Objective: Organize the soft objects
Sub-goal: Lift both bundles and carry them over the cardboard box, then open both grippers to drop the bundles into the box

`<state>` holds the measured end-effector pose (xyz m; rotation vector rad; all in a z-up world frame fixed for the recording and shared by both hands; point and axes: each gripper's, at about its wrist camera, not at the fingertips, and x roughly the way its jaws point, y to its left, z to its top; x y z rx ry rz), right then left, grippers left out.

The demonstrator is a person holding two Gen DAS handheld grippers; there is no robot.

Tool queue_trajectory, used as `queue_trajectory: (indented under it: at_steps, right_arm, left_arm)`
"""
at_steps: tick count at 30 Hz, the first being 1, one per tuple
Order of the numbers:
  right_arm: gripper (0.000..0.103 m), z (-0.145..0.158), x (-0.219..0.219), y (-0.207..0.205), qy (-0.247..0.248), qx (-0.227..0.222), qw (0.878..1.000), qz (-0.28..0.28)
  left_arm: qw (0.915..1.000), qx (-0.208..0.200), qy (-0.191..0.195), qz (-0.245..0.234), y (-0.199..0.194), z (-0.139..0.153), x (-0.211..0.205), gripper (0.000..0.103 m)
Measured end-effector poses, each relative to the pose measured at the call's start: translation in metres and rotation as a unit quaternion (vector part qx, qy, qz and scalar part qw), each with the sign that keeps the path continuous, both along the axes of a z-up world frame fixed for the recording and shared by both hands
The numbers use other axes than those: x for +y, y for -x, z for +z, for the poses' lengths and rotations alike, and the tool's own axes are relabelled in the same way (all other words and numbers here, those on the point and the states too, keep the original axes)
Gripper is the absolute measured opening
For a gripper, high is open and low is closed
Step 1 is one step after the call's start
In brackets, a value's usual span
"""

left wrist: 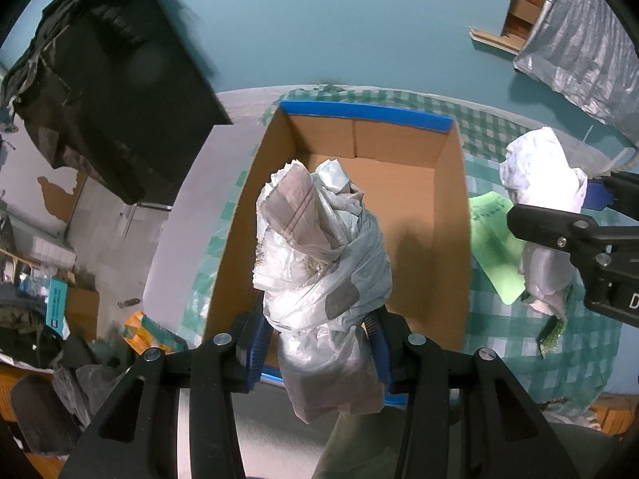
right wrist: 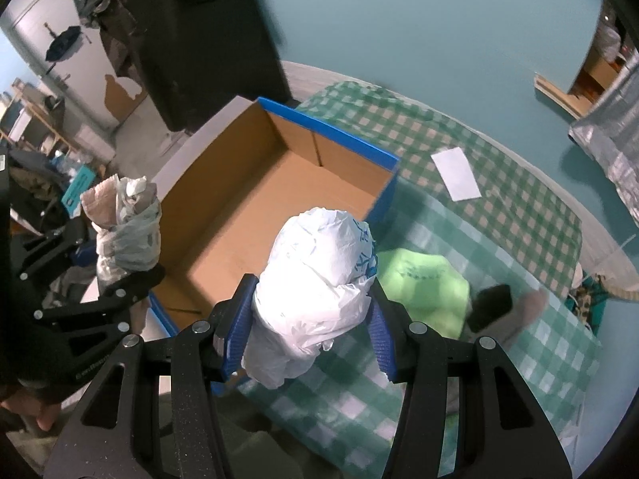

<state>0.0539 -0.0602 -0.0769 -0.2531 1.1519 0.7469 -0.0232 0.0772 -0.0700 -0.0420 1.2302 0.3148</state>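
My left gripper (left wrist: 321, 343) is shut on a grey and white rolled plastic bag bundle (left wrist: 319, 255), held above the near edge of an open cardboard box (left wrist: 451, 247) with blue rim. The box looks empty inside. My right gripper (right wrist: 309, 333) is shut on a white plastic bag bundle with blue print (right wrist: 319, 279), held above the checked cloth just right of the box (right wrist: 223, 215). In the left wrist view the right gripper (left wrist: 559, 215) and its white bundle (left wrist: 539, 175) show at the right. In the right wrist view the left gripper (right wrist: 127, 275) and the grey bundle (right wrist: 127, 227) show at the left.
A green and white checked cloth (right wrist: 499, 199) covers the table. On it lie a light green bag (right wrist: 423, 283), a white paper slip (right wrist: 457, 173) and a black object (right wrist: 489, 307). A dark cabinet draped with clothes (left wrist: 104, 80) stands behind the box. A silver foil bag (left wrist: 583, 48) hangs at the far right.
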Motion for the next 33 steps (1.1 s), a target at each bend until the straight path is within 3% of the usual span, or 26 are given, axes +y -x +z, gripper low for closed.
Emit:
queue_trajectory:
  at_steps: [15,23,28,33]
  right_arm:
    - [0.053,-0.031,0.054,-0.009,0.01,0.038,0.999,0.023]
    - [0.055,-0.037,0.069,-0.011,0.017,0.044,0.999,0.017]
    - [0.073,-0.036,0.074,-0.01,0.019,0.035,0.999,0.008]
    - [0.074,-0.031,0.073,-0.008,0.015,0.029,0.999,0.005]
  left_arm:
    - [0.9993,0.017,0.016,0.028,-0.002,-0.027,0.034,0.045]
    - [0.9992,0.022,0.012,0.03,-0.001,-0.029,0.042,0.054]
    - [0.9995,0.014,0.005,0.027,0.0,-0.025,0.042,0.065]
    - [0.9997,0.009,0.007,0.022,0.0,-0.021,0.04,0.065]
